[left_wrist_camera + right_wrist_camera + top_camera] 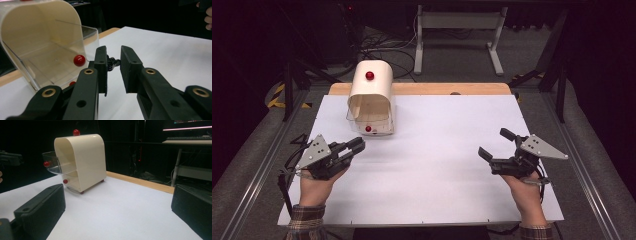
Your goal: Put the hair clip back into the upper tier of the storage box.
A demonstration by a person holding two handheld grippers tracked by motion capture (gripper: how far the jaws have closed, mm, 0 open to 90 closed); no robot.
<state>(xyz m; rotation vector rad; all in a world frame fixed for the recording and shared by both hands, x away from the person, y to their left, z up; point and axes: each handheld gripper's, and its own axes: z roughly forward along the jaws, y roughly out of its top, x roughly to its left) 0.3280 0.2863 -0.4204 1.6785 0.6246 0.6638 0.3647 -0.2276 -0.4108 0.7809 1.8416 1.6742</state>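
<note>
The cream drawer box point(371, 97) is seen at the white table's point(437, 165) far left, its clear upper drawer point(53, 62) pulled out. Nothing is gripped — the left gripper point(354, 149), just beside the box, is narrowly parted; the right gripper point(496, 145), well apart, is held wide.

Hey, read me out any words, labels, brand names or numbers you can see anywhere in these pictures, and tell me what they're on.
No readable text.
Cream box with the red knob: no label or brand.
Left claw and right claw: no markings legible.
Yellow-and-black striped floor tape: a hazard pattern, no words.
Glowing screen strip in the background: too blurred to read.
</note>
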